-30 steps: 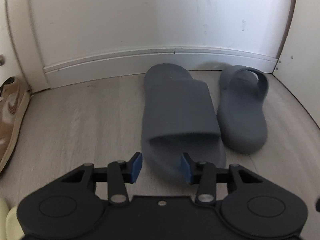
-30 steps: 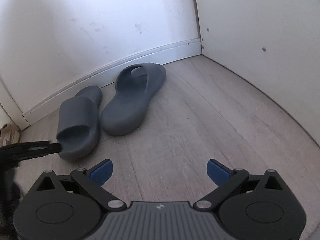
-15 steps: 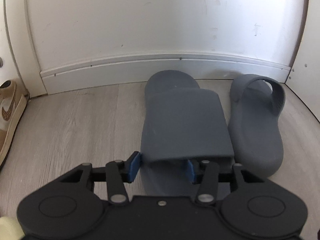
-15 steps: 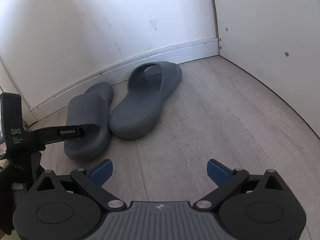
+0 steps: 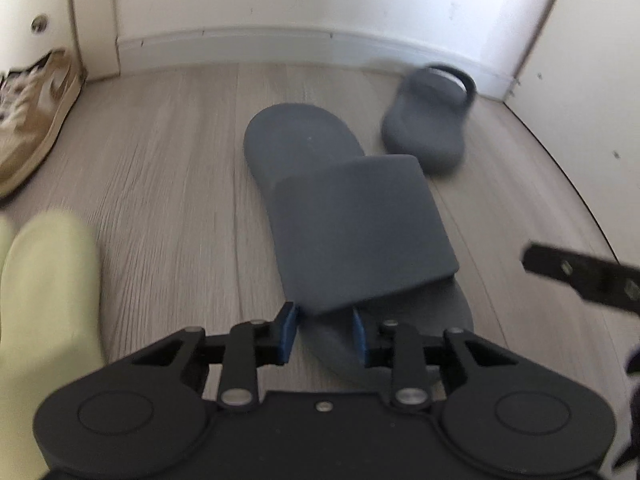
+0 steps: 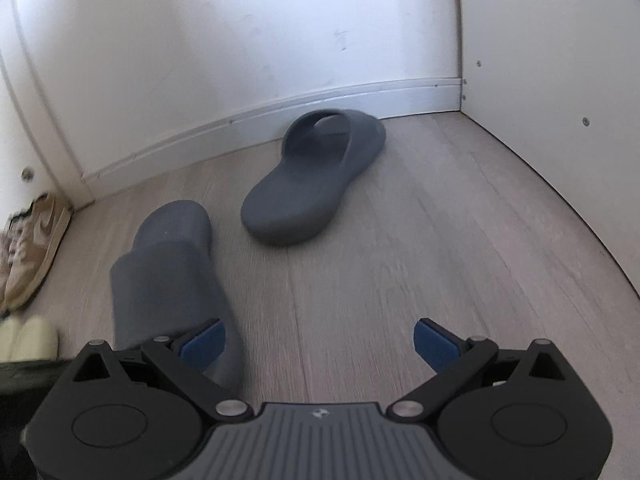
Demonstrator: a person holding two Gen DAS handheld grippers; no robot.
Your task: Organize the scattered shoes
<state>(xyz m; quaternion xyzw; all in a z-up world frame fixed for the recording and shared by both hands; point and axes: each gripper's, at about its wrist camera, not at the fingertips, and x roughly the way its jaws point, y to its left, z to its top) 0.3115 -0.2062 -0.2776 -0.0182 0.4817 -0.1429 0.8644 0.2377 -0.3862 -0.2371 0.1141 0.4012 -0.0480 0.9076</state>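
Two dark grey slides lie on the wood floor. My left gripper (image 5: 323, 320) has its jaws closing on the near left edge of the strap of one slide (image 5: 352, 216), and the blue pads press on that edge. This slide (image 6: 168, 264) lies out on the floor, well away from the wall. The other slide (image 5: 430, 120) lies by the baseboard, toe towards me (image 6: 316, 176). My right gripper (image 6: 318, 342) hangs open over bare floor with nothing between its fingers. One of its fingers (image 5: 580, 276) shows at the right of the left wrist view.
A tan sneaker (image 5: 36, 120) lies at the left by a white panel. Pale yellow-green shoes (image 5: 48, 288) sit near left. The white wall with its baseboard (image 5: 280, 40) closes the back, and a white cabinet side (image 6: 560, 80) closes the right.
My left gripper closed on the slide's strap edge and dragged that slide back from the wall, away from its mate. The right gripper stayed open and rolled a little.
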